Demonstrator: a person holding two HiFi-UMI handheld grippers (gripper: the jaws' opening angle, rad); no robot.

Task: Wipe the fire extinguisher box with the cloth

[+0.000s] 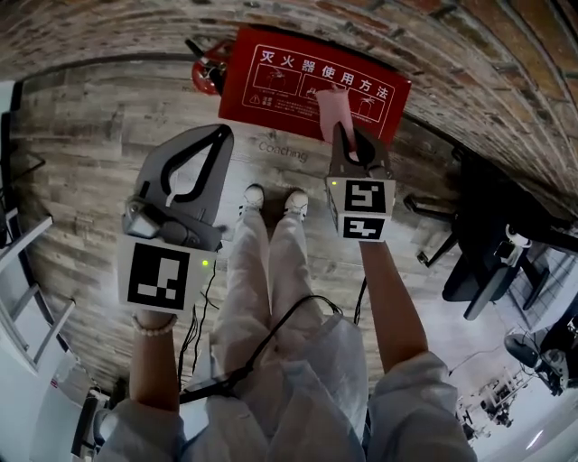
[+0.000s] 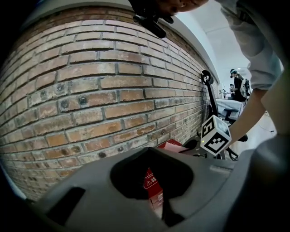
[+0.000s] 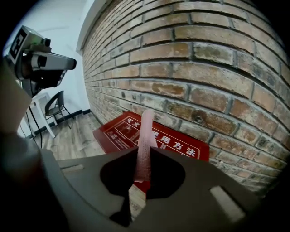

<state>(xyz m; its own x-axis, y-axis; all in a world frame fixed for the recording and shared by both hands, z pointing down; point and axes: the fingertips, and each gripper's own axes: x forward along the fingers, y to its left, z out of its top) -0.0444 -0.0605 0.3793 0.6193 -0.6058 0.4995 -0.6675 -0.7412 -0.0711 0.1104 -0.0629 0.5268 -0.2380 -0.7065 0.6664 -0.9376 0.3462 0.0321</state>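
Overhead, the brick wall fills the top of the head view, and pale wood floor spreads out from its foot. The red fire extinguisher box lies flat at the base of the wall, its far long edge along the bricks and its near edge facing bare floor that reaches the person's shoes. A red object with black fittings sits just beside the box's left end. A dark office chair crowds the floor further right, well apart from the box.

The left gripper hangs over the floor near the box's left corner, its jaws together with nothing between them. The right gripper is over the box's near edge, its jaws clamped on the pink cloth, which stands up past the jaw tips across the white print.

Only the right gripper view shows a chair against a white wall further along. Only the left gripper view shows a person far off along the bricks.
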